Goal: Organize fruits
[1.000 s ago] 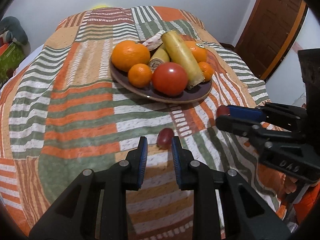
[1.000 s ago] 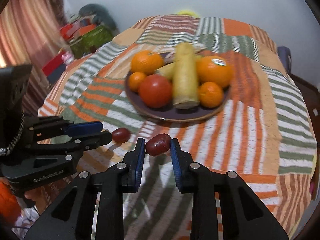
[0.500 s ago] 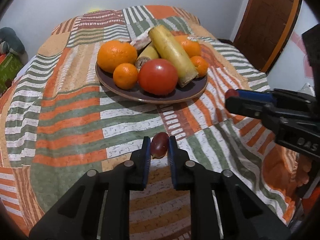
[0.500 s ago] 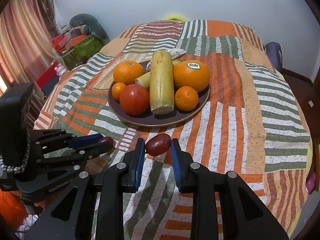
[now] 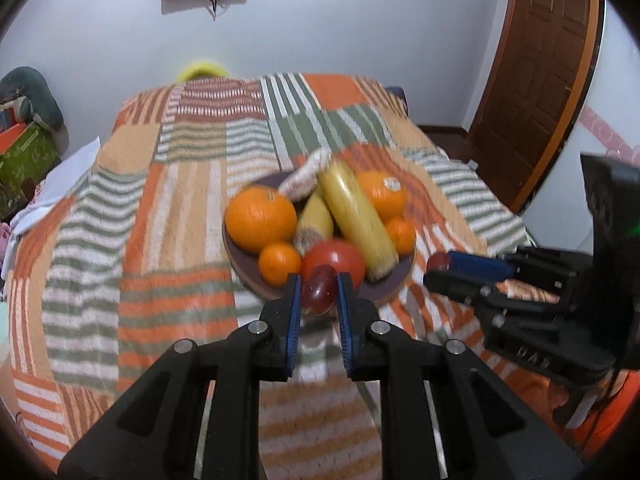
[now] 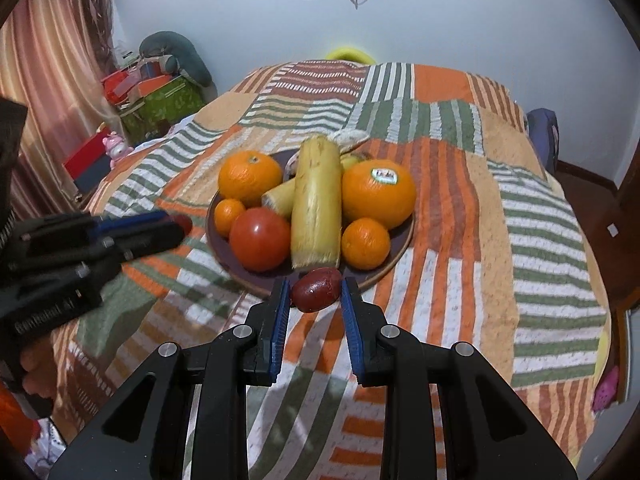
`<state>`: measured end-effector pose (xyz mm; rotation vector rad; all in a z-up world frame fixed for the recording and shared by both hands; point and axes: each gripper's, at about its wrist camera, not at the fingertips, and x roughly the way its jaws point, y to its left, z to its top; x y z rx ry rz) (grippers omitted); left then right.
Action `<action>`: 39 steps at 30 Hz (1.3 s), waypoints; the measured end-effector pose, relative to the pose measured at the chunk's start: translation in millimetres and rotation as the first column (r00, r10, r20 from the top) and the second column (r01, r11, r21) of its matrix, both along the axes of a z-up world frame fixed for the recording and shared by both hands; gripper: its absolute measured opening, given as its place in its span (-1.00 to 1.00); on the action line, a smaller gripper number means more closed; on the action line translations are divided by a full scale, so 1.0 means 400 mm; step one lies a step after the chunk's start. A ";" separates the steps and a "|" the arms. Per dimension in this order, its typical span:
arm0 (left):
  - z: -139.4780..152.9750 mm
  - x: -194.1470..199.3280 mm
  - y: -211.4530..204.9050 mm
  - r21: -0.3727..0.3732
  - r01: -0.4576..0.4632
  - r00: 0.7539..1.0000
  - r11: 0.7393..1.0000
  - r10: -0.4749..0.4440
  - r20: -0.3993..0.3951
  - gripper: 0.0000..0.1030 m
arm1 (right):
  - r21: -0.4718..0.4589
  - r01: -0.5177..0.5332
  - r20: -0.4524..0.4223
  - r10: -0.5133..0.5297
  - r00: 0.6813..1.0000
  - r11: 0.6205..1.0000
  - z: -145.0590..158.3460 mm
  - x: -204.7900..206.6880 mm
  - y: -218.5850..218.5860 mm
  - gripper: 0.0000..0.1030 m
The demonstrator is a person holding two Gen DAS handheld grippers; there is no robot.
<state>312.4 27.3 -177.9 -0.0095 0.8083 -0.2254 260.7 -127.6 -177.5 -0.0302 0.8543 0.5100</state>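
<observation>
Before plate (image 6: 400, 254):
Left gripper (image 5: 318, 290): clamped on red grape (image 5: 319, 289), near rim.
Right gripper (image 6: 315, 294): clamped on dark red fruit (image 6: 316, 289), near rim.

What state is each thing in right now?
left gripper: shut on a small red fruit, clear of the bedspread
right gripper: shut on a second small red fruit
plate: on the bedspread, loaded with fruit
tomato: on the plate
stickered orange: on the plate
</observation>
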 end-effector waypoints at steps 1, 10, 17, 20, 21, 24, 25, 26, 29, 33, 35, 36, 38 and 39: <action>0.009 0.011 0.002 -0.003 -0.007 1.000 1.000 0.007 0.010 -0.67 | -0.010 0.006 0.009 -0.006 1.000 1.000 0.001 0.006 0.000 -0.54; -0.002 0.096 -0.004 -0.010 -0.016 1.000 1.000 0.016 0.012 -0.67 | -0.018 0.025 -0.005 -0.025 1.000 1.000 -0.028 0.058 -0.010 -0.54; -0.061 0.135 -0.021 0.019 0.005 0.999 1.000 -0.004 -0.034 -0.67 | -0.056 -0.016 -0.011 0.015 1.000 0.998 -0.060 0.061 0.015 -0.54; -0.069 0.141 -0.022 0.018 0.016 0.999 1.000 -0.016 -0.043 -0.64 | -0.043 -0.013 -0.020 0.012 1.000 0.999 -0.068 0.067 0.010 -0.51; -0.073 0.144 -0.021 0.016 0.014 0.999 1.000 -0.013 -0.048 -0.60 | -0.037 -0.016 -0.035 0.015 0.999 0.999 -0.072 0.069 0.009 -0.45; -0.076 0.147 -0.013 0.019 -0.021 0.999 1.000 0.022 -0.045 -0.24 | -0.028 -0.015 -0.049 0.014 0.999 0.999 -0.074 0.074 0.006 -0.26; -0.075 0.146 -0.007 0.015 -0.034 0.998 0.999 0.035 -0.046 -0.15 | -0.030 -0.012 -0.048 0.010 0.999 0.999 -0.073 0.075 0.005 -0.19; -0.074 0.143 -0.002 0.008 -0.039 0.998 0.999 0.039 -0.047 -0.15 | -0.023 -0.008 -0.046 0.007 0.999 1.000 -0.070 0.073 0.000 -0.11; -0.060 0.122 0.009 0.013 -0.052 0.998 0.999 0.052 -0.047 -0.15 | -0.007 0.001 -0.035 -0.001 0.999 1.000 -0.050 0.062 -0.010 -0.11; -0.005 0.069 0.017 0.008 -0.066 0.998 0.998 0.066 -0.009 -0.15 | 0.011 0.019 0.010 -0.019 1.000 1.000 0.004 0.039 -0.028 -0.11; 0.047 0.022 0.017 0.007 -0.079 0.996 0.997 0.079 0.035 -0.15 | 0.020 0.032 0.055 -0.033 0.998 0.999 0.053 0.012 -0.039 -0.11; 0.067 0.005 0.016 0.008 -0.082 0.995 0.997 0.082 0.053 -0.15 | 0.022 0.037 0.080 -0.039 0.996 0.999 0.080 -0.004 -0.044 -0.10; 0.121 -0.044 0.012 0.009 -0.092 0.991 0.996 0.091 0.100 -0.15 | 0.026 0.045 0.127 -0.048 0.991 0.999 0.130 -0.031 -0.054 -0.10; 0.152 -0.073 0.009 0.005 -0.095 0.988 0.996 0.093 0.126 -0.15 | 0.033 0.053 0.160 -0.058 0.985 0.998 0.166 -0.055 -0.063 -0.10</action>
